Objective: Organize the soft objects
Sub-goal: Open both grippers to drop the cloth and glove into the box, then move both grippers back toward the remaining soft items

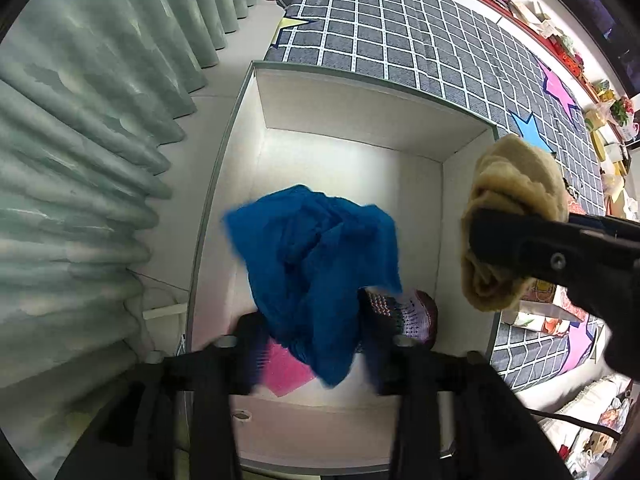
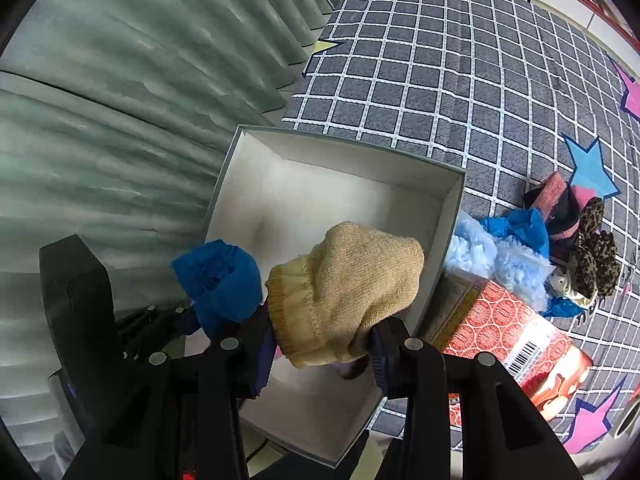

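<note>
A blue cloth hangs blurred between the spread fingers of my left gripper, over a white open box. The pads stand apart and do not press on it, so the gripper is open. On the box floor below lie a pink piece and a purple-and-white knit piece. My right gripper is shut on a tan knit piece, held above the box near its right wall. The tan knit piece also shows at the right of the left wrist view.
The box sits on a grey checked bedcover with pale green curtains to its left. Right of the box lie a red patterned carton, a light blue fluffy piece, a leopard-print piece and a pink-and-black piece.
</note>
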`<state>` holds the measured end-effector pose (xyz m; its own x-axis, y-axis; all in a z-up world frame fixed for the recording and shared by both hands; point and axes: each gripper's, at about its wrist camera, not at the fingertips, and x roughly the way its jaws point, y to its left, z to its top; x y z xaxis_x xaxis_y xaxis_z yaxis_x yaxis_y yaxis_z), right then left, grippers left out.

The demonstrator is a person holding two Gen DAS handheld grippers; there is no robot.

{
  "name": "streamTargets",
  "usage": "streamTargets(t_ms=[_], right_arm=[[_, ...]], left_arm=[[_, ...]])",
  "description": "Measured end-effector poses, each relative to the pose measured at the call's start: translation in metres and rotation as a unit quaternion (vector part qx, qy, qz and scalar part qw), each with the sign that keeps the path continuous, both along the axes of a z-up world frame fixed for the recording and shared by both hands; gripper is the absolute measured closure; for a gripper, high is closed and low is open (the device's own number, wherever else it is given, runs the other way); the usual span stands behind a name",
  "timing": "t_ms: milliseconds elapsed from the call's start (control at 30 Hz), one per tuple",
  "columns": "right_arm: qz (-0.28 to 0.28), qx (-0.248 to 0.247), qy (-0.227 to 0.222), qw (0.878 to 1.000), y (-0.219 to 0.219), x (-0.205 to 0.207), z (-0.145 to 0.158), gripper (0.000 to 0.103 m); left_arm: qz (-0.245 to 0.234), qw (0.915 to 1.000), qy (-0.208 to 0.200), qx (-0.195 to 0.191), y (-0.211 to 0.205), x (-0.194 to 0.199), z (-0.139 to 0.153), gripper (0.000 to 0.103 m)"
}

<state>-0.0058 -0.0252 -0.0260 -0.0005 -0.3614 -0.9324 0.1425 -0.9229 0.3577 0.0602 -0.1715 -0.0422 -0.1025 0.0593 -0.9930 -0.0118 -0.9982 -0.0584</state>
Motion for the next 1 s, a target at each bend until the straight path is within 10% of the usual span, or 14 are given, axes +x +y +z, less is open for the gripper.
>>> streamTargets(t_ms=[200, 733, 1000], right_arm=[[-0.032, -0.024, 0.011, 0.999, 0.013, -0.001, 0.004, 0.001], [-0.118, -0.049, 0.057, 0.990, 0.093, 0.017, 0.043, 0.001], [-0.199, -0.038, 0.076, 0.976, 0.160, 0.039, 0.054, 0.001]], left_arm=[[0.022, 0.9991, 0.029, 0.019, -0.008, 0.003, 0.008, 0.012], [0.029, 0.9936, 0.076, 0.078, 0.020, -0.010, 0.026, 0.000], [0.037, 0.9761, 0.158, 0.145, 0.072, -0.039, 0.041, 0.000]])
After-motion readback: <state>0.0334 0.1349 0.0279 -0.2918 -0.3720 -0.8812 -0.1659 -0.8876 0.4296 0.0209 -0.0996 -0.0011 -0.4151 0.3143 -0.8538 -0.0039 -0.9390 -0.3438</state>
